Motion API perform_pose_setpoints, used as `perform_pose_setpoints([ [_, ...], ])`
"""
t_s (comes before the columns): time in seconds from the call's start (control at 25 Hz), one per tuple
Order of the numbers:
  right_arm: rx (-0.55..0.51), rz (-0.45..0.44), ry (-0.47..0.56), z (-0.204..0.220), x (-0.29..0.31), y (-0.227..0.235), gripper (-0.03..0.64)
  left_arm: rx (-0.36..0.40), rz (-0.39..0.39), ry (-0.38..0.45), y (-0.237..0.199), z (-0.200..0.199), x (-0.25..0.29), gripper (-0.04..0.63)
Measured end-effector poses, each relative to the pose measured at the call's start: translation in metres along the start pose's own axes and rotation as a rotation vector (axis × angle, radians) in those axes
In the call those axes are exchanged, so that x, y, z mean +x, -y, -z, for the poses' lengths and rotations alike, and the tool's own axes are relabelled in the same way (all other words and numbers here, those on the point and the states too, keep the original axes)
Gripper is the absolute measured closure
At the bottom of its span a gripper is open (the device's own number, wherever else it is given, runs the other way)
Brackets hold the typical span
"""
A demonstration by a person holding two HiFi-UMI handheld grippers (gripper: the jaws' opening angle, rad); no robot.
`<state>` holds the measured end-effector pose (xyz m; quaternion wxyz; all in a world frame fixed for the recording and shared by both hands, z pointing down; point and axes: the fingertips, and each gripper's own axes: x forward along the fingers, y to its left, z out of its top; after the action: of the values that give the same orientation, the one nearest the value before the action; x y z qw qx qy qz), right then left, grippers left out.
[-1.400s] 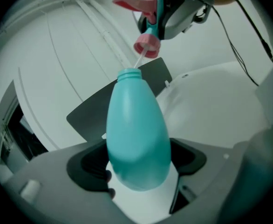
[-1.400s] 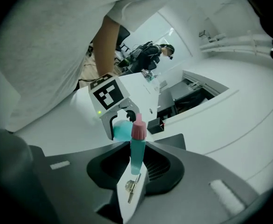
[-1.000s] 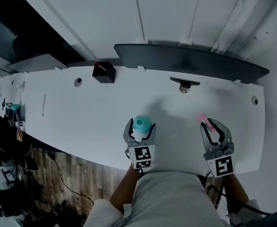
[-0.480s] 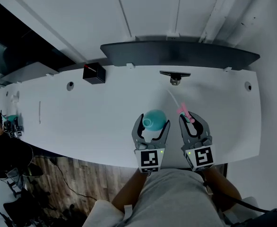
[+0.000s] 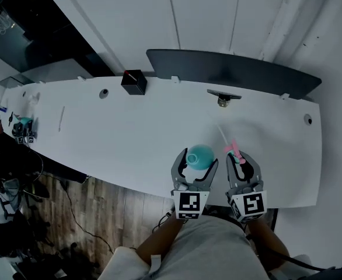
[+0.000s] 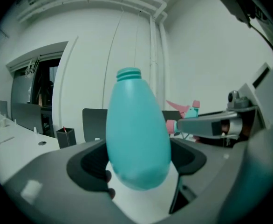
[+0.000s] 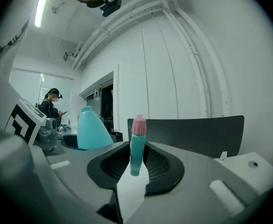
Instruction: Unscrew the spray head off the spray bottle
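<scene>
**When the Spray Head Is Already Free of the Bottle**

Since the neck of the spray bottle stands bare, separation appears complete and the step in hand is control of two loose parts. The left gripper has its fingers pinching the bottle's belly, neck rising above them. The right gripper has its fingers pinching the spray head, pink tip above them, dip tube reaching beyond them over the counter.

Recommended handling:
- Keep the bottle upright; the open neck could spill.
- Hold the tube clear of the left fingers.
- Maintain both pinches.

One second earlier the grippers stood well apart. They now sit just beside each other, the spray head immediately right of the left fingers.
</scene>
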<state>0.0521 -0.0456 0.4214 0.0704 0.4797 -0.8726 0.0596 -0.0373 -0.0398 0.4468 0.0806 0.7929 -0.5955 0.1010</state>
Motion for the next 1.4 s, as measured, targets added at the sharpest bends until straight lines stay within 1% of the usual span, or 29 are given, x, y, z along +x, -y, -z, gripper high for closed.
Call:
perform_pose_setpoints([
  [0.16, 0.011, -0.033, 0.017, 0.008, -0.05, -0.001, 0.526, 0.004, -0.034, 0.004, 0.038, 0.008, -0.039, 0.198],
  [0.36, 0.013, -0.064, 0.056, 0.012, -0.107, -0.006, 0.526, 0.045, -0.055, 0.003, 0.079, 0.015, -0.085, 0.198],
  [0.6, 0.031, -0.086, 0.059, 0.021, -0.155, -0.028, 0.526, 0.04, -0.102, 0.006, 0.096, 0.023, -0.137, 0.198],
  [0.76, 0.019, -0.086, 0.08, 0.016, -0.17, -0.043, 0.526, 0.033, -0.126, 0.014, 0.093, 0.027, -0.163, 0.198],
  [0.88, 0.006, -0.09, 0.094, 0.014, -0.171, -0.056, 0.529, 0.051, -0.125, 0.012, 0.086, 0.028, -0.173, 0.198],
  [1.08, -0.007, -0.102, 0.11, -0.007, -0.17, -0.086, 0.529, 0.056, -0.132, 0.034, 0.067, 0.02, -0.193, 0.198],
  [1.2, -0.016, -0.118, 0.113, -0.01, -0.168, -0.104, 0.529, 0.047, -0.149, 0.044, 0.053, 0.019, -0.204, 0.198],
  [1.4, -0.016, -0.11, 0.119, -0.013, -0.168, -0.117, 0.529, 0.051, -0.153, 0.048, 0.04, 0.019, -0.214, 0.198],
])
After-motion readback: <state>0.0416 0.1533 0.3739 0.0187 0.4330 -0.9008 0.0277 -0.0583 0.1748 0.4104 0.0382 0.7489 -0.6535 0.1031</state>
